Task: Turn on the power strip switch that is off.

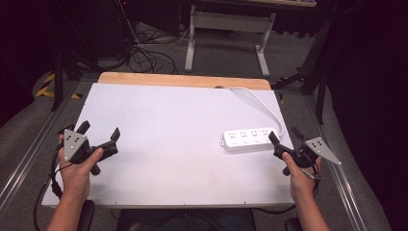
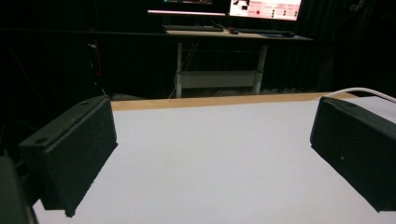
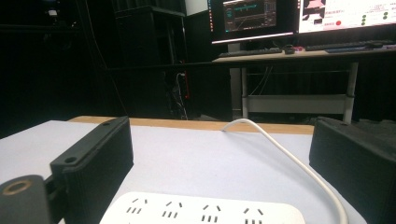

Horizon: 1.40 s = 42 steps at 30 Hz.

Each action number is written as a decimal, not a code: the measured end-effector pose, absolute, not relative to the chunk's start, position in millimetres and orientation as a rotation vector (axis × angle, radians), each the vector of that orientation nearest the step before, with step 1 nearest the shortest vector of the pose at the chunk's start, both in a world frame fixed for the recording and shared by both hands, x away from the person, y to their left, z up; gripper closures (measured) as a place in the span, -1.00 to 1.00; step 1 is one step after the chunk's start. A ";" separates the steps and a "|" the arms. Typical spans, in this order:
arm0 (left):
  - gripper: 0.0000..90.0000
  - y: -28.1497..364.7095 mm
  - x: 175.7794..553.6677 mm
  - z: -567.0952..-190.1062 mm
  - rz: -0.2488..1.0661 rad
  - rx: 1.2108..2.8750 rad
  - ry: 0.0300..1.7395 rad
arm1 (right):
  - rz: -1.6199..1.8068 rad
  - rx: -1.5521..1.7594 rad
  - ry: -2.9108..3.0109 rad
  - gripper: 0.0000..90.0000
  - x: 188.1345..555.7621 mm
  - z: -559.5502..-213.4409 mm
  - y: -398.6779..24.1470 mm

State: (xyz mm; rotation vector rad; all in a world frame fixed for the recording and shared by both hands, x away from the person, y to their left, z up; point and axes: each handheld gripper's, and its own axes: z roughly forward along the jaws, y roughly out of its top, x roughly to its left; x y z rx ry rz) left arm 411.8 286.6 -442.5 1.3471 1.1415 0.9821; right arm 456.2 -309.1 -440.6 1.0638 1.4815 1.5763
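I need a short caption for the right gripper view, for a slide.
Open right gripper just behind a white power strip, its cable trailing over the white table.

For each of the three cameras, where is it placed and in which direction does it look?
High view: above the person's side, facing forward and down on the white table; both forearms, left gripper and right gripper show.
Left gripper view: rides the left gripper, looking low across the table to a far desk; its open jaws show.
Right gripper view: rides the right gripper, facing the power strip; its open jaws show.
Shared: the strip's white cord appears in all views.
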 end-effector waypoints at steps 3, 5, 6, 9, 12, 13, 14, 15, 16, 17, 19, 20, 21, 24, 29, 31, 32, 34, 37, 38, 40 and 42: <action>-0.98 286.4 411.6 -442.6 0.978 1.350 1.141 | 1.571 1.062 1.480 -0.84 456.1 -440.3 -309.1; -0.97 286.3 411.7 -442.7 0.978 1.350 1.141 | 1.567 1.060 1.480 -0.84 456.1 -440.2 -308.8; -0.97 286.2 411.9 -442.8 0.977 1.350 1.142 | 1.560 1.060 1.480 -0.84 456.1 -440.1 -308.6; -0.97 286.2 412.0 -442.8 0.977 1.350 1.142 | 1.553 1.059 1.478 -0.84 456.3 -439.6 -308.3; -0.97 286.4 412.0 -442.9 0.976 1.350 1.143 | 1.545 1.055 1.481 -0.77 456.5 -439.1 -307.9; -0.97 286.4 412.1 -442.9 0.976 1.350 1.143 | 1.544 1.056 1.479 -0.70 456.3 -438.8 -307.4; -0.97 286.4 412.1 -442.9 0.976 1.350 1.143 | 1.540 1.052 1.480 -0.64 456.2 -438.4 -307.3; -0.97 286.4 412.1 -442.9 0.976 1.351 1.142 | 1.538 1.049 1.482 -0.60 456.1 -437.9 -307.1; -0.97 286.3 412.1 -442.9 0.975 1.352 1.142 | 1.537 1.046 1.482 -0.57 456.0 -437.5 -306.8; -0.97 286.2 412.1 -442.9 0.975 1.352 1.141 | 1.537 1.046 1.482 -0.57 456.0 -437.5 -306.8; -0.97 286.1 412.2 -442.9 0.974 1.353 1.140 | 1.531 1.028 1.490 -0.37 455.2 -436.3 -305.7; -0.97 286.1 412.2 -442.9 0.974 1.353 1.140 | 1.524 1.024 1.496 -0.31 454.6 -435.9 -305.2; -0.97 285.9 412.4 -443.1 0.974 1.351 1.140 | 1.520 1.012 1.501 -0.23 454.4 -435.4 -304.8; -0.97 285.9 412.1 -442.9 0.974 1.353 1.139 | 1.509 0.992 1.506 -0.12 453.0 -434.0 -304.1; -0.96 285.7 412.2 -443.0 0.972 1.354 1.138 | 1.497 0.964 1.518 0.03 452.2 -433.0 -303.7; -0.96 285.7 412.3 -443.0 0.972 1.353 1.138 | 1.494 0.962 1.522 0.09 451.9 -432.6 -303.4; -0.96 285.6 412.4 -443.1 0.972 1.352 1.138 | 1.498 0.957 1.525 0.11 451.9 -432.4 -303.3; -0.96 285.8 412.5 -443.1 0.972 1.353 1.137 | 1.496 0.957 1.532 0.20 451.7 -432.3 -303.2; -0.96 285.6 412.5 -443.0 0.971 1.354 1.137 | 1.500 0.943 1.547 0.37 451.5 -432.2 -303.0; -0.96 285.5 412.6 -443.1 0.971 1.353 1.136 | 1.500 0.936 1.551 0.42 451.2 -432.0 -303.0; -0.96 285.4 412.6 -443.1 0.971 1.353 1.135 | 1.502 0.924 1.560 0.52 451.0 -431.6 -302.7; -0.96 285.4 412.5 -443.1 0.970 1.356 1.135 | 1.501 0.918 1.570 0.61 450.7 -431.3 -302.2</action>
